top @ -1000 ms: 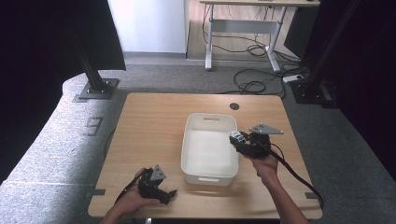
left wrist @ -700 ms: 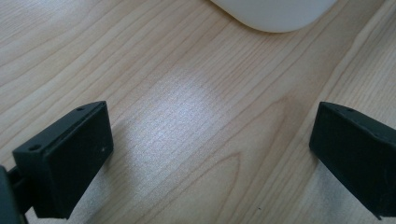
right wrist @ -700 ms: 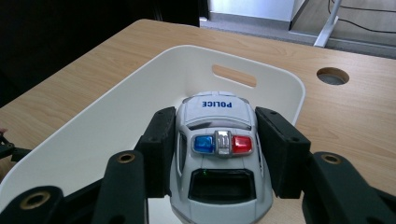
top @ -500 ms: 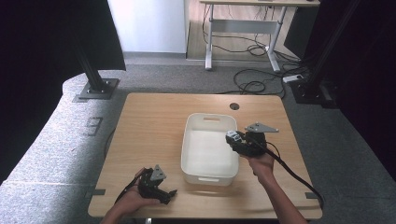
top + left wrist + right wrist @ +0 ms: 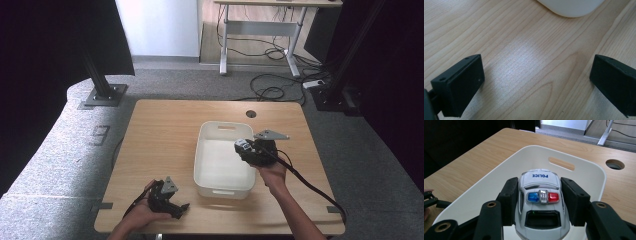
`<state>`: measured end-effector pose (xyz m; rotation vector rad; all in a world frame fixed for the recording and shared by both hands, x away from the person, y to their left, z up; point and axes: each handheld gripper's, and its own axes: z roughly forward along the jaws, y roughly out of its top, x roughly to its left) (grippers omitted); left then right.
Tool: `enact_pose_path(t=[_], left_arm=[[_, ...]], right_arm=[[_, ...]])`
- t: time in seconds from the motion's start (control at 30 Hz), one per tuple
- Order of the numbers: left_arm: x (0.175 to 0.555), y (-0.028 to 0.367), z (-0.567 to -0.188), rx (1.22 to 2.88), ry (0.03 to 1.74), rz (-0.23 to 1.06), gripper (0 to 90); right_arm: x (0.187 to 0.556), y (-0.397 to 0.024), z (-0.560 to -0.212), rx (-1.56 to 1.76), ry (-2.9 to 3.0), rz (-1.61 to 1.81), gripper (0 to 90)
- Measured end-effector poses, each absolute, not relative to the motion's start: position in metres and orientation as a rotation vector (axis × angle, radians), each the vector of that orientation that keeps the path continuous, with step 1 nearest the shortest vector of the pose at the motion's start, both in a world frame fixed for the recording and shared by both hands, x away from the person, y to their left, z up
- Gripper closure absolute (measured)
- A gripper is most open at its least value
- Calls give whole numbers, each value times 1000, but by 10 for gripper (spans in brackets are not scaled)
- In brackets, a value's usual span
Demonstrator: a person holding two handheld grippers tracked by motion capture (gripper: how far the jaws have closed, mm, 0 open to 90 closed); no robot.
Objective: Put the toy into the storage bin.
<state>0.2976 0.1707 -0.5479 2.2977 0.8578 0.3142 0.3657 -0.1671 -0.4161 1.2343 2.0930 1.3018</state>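
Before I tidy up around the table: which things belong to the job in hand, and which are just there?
In the job:
- toy police car, clamped in the right gripper
- white bin beneath it

Just there:
- left gripper, open, idle over the table
- desk and floor cables behind

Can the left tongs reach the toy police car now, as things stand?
Probably not directly. The police car is already clamped in the right tongs above the white bin. The left tongs rest open near the front table edge, so the bin's wall and the right tongs stand between.
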Motion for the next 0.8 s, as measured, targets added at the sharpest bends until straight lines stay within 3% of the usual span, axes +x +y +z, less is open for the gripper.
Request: enact_pose_path(t=[0.8], left_arm=[[297,171,-548,2296,861,314,0]], right_arm=[[374,-140,-415,1215,2130,1307,503]])
